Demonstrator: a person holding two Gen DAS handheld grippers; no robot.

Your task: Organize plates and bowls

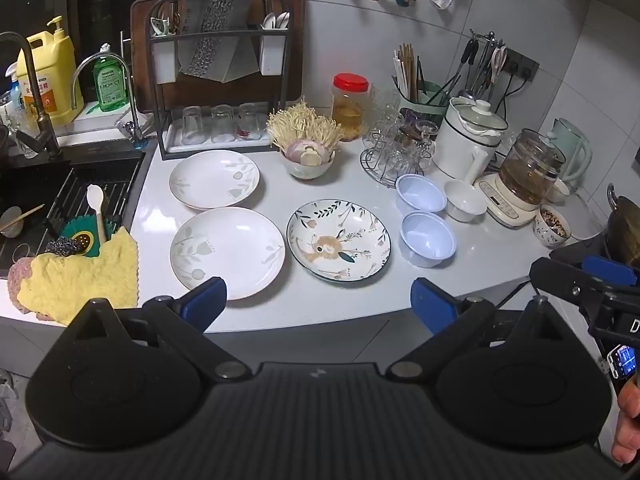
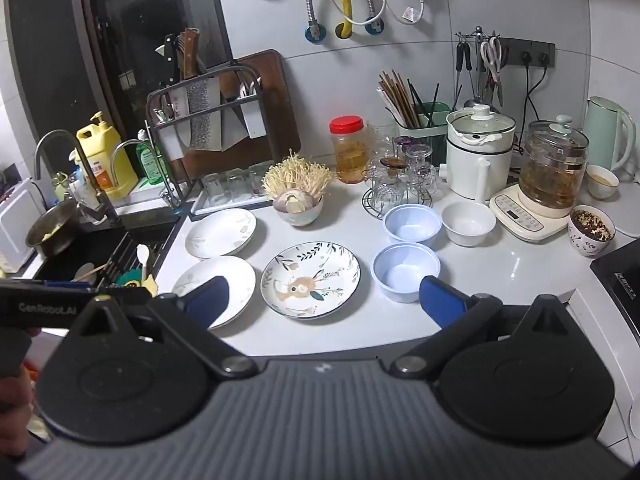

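A: How do the left tongs (image 1: 318,306) stand?
B: Spread wide, tilted downward, nothing between the blue pads.
A: The right tongs (image 2: 322,302)?
B: Likewise wide, empty, angled down more gently.

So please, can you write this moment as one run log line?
stage: start | left gripper: open, empty | right gripper: open, empty | plates: unstacked

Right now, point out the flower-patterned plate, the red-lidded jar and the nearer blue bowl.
Flower-patterned plate (image 1: 338,240), left wrist view, on its painted centre.
Red-lidded jar (image 1: 350,110), left wrist view, on its glass body below the lid.
Nearer blue bowl (image 2: 404,276), right wrist view, on its inside bottom.
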